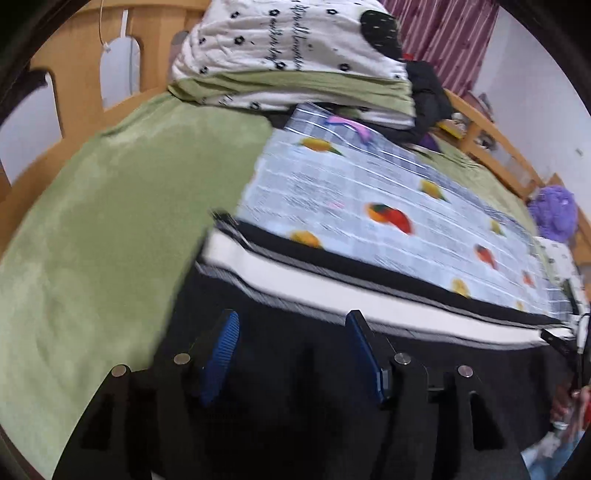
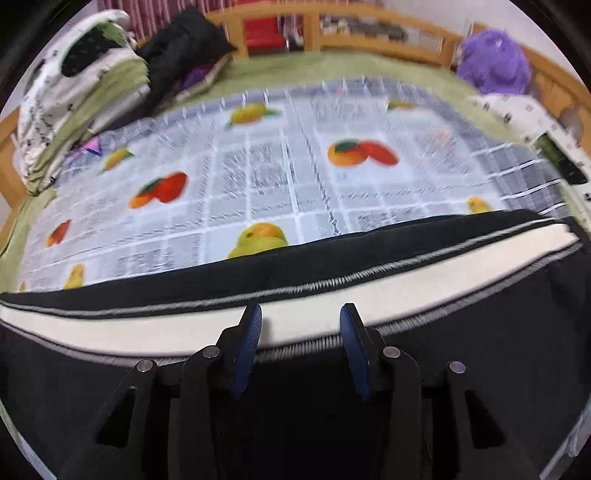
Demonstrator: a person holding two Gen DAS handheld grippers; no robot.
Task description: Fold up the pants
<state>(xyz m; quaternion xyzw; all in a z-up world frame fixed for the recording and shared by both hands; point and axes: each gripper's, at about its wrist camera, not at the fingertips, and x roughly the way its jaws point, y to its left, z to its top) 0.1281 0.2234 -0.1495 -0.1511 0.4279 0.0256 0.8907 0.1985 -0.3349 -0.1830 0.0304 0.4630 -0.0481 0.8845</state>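
Black pants with a white side stripe [image 1: 332,288] [image 2: 147,328] edged in grey stitching lie flat across a fruit-print checked cloth [image 1: 369,192] [image 2: 277,166] on the bed. My left gripper [image 1: 291,321] hovers over the black fabric near the pants' left end, just short of the stripe. Its blue pads stand wide apart with nothing pinched between them. My right gripper [image 2: 301,314] sits over the stripe farther along the same edge. Its pads are apart too, and the stripe runs flat and unpinched between them. Both views are blurred.
A green sheet [image 1: 110,221] covers the bed to the left. A folded white quilt with black flowers [image 1: 280,40] [image 2: 74,92] and a black garment [image 1: 428,92] [image 2: 184,48] lie at the head. A purple plush [image 1: 554,210] [image 2: 495,62] sits by the wooden rail [image 2: 369,26].
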